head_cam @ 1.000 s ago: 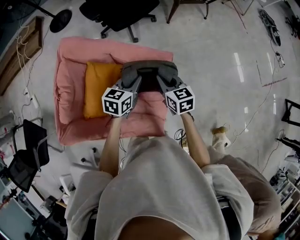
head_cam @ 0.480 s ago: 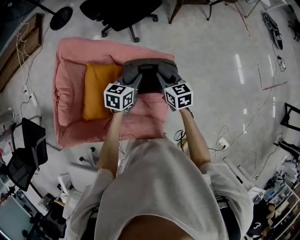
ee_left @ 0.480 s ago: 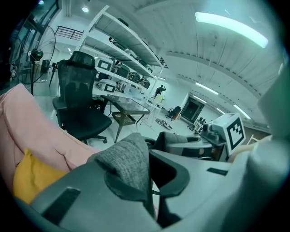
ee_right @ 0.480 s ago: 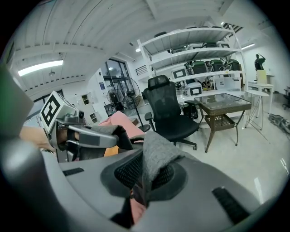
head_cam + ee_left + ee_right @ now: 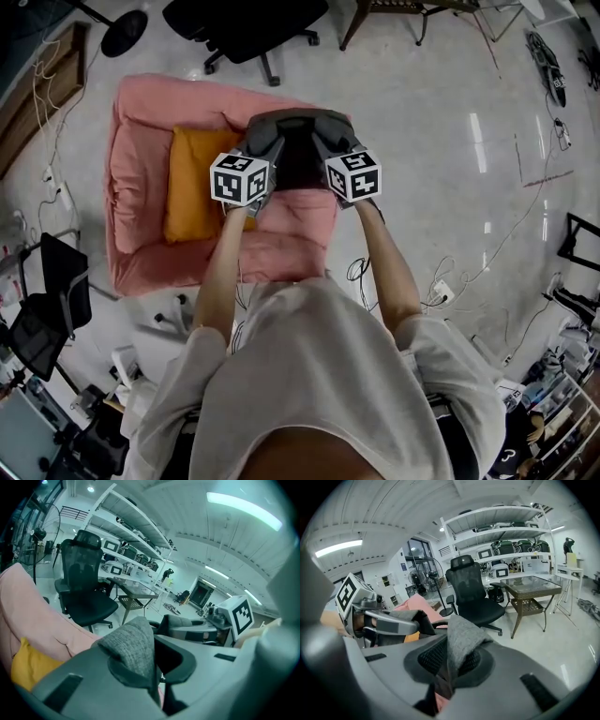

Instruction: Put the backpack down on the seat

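- The left gripper (image 5: 137,654) is clamped tight on a fold of grey fabric, and the right gripper (image 5: 458,654) pinches a second fold the same way.
- Both folds belong to the backpack (image 5: 296,122), which hangs between the two grippers over the pink seat (image 5: 141,111). The head view does not show whether its base touches the padding yet.
- To do this step well, I would lower both hands evenly so the bag stays level. The base should take the weight on the seat before either pinch opens (a thin fold is a poor hold, and letting go early would likely tip the bag).
- The orange cushion (image 5: 192,183) lies just to the left of the bag. The bare pink part on the right looks like the flatter landing spot, so I would keep clear of the cushion's edge.
- A black office chair (image 5: 246,23) stands behind the seat, with a glass-topped wicker table (image 5: 532,590) further off.
- Cables (image 5: 361,272) trail on the floor near the person's legs.
- Nothing appears to sit between the bag and the seat.
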The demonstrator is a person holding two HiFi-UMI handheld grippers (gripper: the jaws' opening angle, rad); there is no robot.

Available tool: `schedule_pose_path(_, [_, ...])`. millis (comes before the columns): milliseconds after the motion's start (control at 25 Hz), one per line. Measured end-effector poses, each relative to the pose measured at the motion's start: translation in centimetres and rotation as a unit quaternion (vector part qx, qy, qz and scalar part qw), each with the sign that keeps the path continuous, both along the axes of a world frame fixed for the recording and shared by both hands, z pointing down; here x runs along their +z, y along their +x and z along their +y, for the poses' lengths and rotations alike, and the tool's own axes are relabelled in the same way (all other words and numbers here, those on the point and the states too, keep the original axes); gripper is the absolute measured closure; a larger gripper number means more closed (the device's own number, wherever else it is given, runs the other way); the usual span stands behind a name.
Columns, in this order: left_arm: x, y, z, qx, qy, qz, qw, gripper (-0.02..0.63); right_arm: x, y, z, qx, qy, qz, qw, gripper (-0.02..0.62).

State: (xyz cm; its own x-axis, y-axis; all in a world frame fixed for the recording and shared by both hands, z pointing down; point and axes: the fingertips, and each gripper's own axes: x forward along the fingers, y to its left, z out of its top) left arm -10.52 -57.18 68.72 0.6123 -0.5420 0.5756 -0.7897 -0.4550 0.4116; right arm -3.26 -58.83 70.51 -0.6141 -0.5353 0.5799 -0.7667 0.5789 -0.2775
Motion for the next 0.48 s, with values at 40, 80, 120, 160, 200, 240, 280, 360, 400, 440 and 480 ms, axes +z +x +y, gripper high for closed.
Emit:
schedule_pose_path(40, [0.1,0.0,-0.1,0.000,-0.001,-0.001,1.0000,0.580,0.1,0.0,-0.2,0.001,-0.001,0.001,1.000,0.558])
schedule_pose_path(80, [0.3,-0.1,-0.3,-0.001,-0.001,-0.002,1.0000,0.580,0.3,0.0,-0.3,0.001,-0.003,0.002,1.000,0.557])
schedule_pose_path(120, [0.4,-0.1,-0.4,-0.001,-0.002,-0.004,1.0000,0.580,0.5,0.0,-0.5,0.002,-0.005,0.003,1.000,0.555])
schedule_pose_path(160, [0.6,-0.2,-0.4,-0.001,-0.003,-0.005,1.0000,0.580,0.7,-0.1,-0.6,0.003,-0.008,0.003,1.000,0.554])
schedule_pose_path(200, [0.8,-0.3,-0.4,-0.001,-0.006,-0.005,1.0000,0.580,1.0,-0.1,-0.7,0.005,-0.011,0.003,1.000,0.551])
schedule_pose_path(240, [0.9,-0.3,-0.4,0.001,-0.009,-0.004,1.0000,0.580,1.2,0.0,-0.9,0.008,-0.015,0.002,1.000,0.542])
schedule_pose_path(280, [1.0,-0.3,-0.3,0.003,-0.011,-0.002,0.9999,0.579,1.3,0.0,-0.9,0.013,-0.020,-0.002,1.000,0.534])
schedule_pose_path(360, [1.2,-0.4,-0.1,0.004,-0.015,-0.001,0.9999,0.565,1.6,0.2,-0.9,0.018,-0.029,-0.005,0.999,0.513])
schedule_pose_path(400, [1.3,-0.5,0.0,0.001,-0.017,-0.003,0.9998,0.539,1.8,0.2,-0.8,0.019,-0.033,-0.004,0.999,0.502])
schedule_pose_path(440, [1.5,-0.7,0.1,-0.002,-0.020,-0.007,0.9998,0.499,2.0,0.3,-0.7,0.020,-0.036,-0.002,0.999,0.488])
schedule_pose_path(480, [1.8,-0.9,0.3,-0.004,-0.023,-0.012,0.9997,0.463,2.1,0.5,-0.6,0.022,-0.037,0.000,0.999,0.468])
